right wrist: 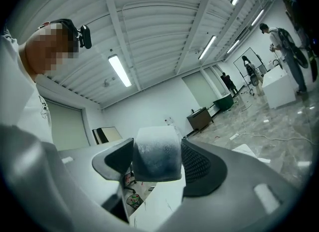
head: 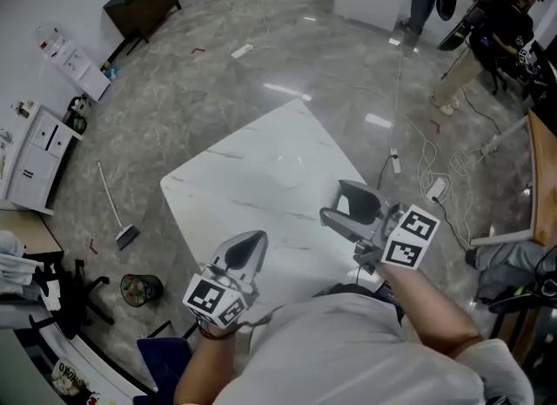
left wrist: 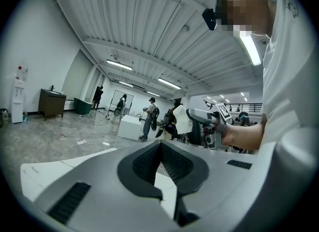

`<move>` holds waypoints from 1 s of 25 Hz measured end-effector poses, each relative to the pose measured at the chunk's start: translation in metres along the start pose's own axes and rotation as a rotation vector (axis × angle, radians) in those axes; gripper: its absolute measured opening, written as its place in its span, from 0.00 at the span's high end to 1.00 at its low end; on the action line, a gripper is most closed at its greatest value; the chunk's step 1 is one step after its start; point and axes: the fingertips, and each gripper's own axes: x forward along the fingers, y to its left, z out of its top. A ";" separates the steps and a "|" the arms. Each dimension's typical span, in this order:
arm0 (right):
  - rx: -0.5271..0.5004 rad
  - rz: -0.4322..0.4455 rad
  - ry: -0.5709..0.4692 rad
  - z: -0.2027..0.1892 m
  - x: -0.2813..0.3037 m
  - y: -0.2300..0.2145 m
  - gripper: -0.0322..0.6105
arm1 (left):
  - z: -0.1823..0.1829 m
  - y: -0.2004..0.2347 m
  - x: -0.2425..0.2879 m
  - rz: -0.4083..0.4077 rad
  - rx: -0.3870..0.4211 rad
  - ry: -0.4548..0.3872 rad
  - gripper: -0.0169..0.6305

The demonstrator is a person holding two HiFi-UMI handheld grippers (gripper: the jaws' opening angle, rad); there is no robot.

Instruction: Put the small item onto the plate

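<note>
Right hand-held gripper (head: 341, 204): jaws clamped on the item (right wrist: 155, 157), a small white frosted block. It sits squarely between the two dark pads and fills the gap. I see the same white block at that gripper's tip from the left gripper view.

Left hand-held gripper (head: 251, 243): jaws together, pad tips touching, nothing between them.

Pose: I'm holding both grippers up in front of the torso, over the near end of the table (head: 235, 177). Both are tipped upward, so both gripper views look at the ceiling (right wrist: 164, 31) and the far walls rather than down at the tabletop. In the head view the left one points up the picture, toward the table's middle, with its marker cube (head: 214, 300) at the wrist end. The right one points toward the picture's left, across the table's near right edge, with its marker cube (head: 411, 236) behind the jaws. The left forearm (head: 204, 364) enters from the bottom edge. The right forearm (head: 431, 306) is bare and enters from the lower right. The two grippers are apart, the right further up the picture than the left.

The plate (head: 300, 169) is clear and faint, lying near the middle of the table. It's ahead of the right jaws and not touching them. The item is in the air in the right jaws, not on the plate.
</note>
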 end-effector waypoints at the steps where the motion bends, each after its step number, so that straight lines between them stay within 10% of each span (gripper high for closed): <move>1: 0.007 -0.003 0.014 -0.003 0.005 -0.005 0.50 | 0.000 0.003 0.001 0.007 -0.006 0.000 0.96; 25: -0.102 0.098 0.484 -0.143 0.125 -0.202 0.50 | -0.051 0.089 0.036 0.357 -0.155 -0.003 0.96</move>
